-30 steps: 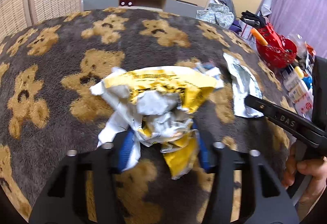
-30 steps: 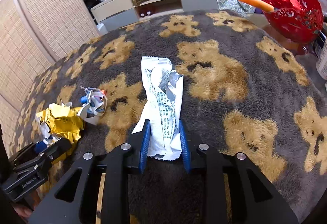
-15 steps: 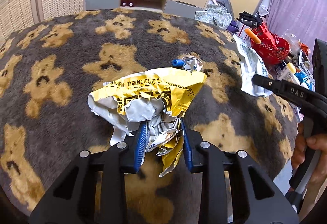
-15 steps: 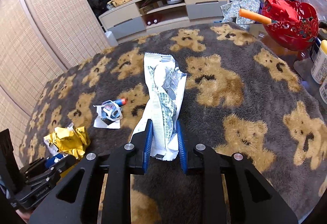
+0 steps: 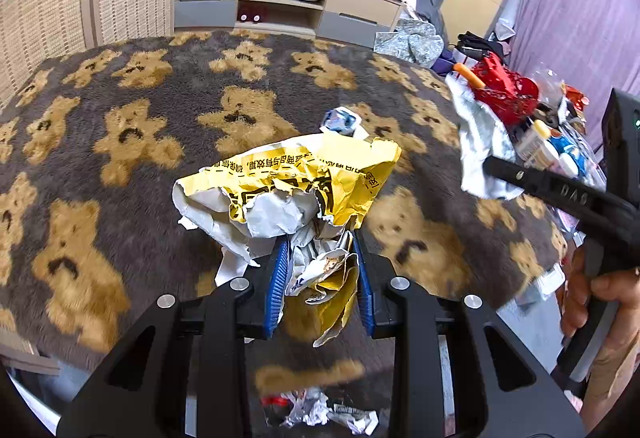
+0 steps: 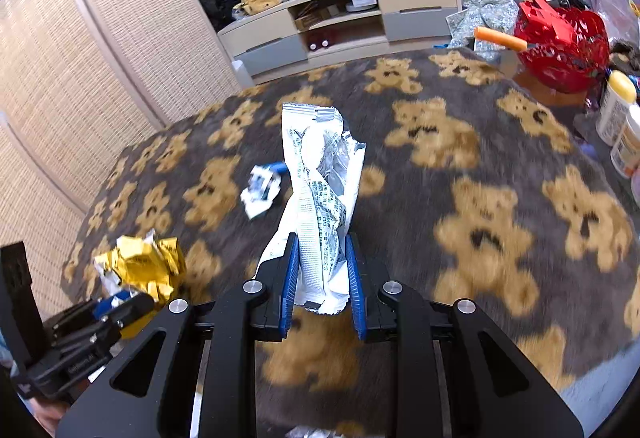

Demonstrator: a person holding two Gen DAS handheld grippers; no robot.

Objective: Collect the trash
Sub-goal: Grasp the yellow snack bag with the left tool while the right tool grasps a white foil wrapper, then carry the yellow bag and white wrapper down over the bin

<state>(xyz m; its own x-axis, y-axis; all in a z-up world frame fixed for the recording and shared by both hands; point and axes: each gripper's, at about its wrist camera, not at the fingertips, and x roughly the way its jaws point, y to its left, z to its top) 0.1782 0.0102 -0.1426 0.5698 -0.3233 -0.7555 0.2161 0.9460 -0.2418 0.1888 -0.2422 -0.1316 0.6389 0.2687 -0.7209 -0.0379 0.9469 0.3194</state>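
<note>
Floor scraps [image 5: 320, 412]: partly hidden behind gripper frame, print unreadable
Yellow wrapper [image 5: 304, 194]: lower end hidden between blue pads
Blanket [image 6: 500, 238]: motion-blurred
Small wrapper [image 6: 262, 190]: blurred, label unreadable
Hand [image 5: 600, 302]: cut off by edge

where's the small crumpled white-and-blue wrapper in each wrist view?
Left wrist: small crumpled white-and-blue wrapper sits upper centre on the rug, just past the top edge of the yellow crumpled bag.
Right wrist: same wrapper left of centre, beside the long white foil wrapper.
Shared landmark: red openwork basket, right side in both.
</note>
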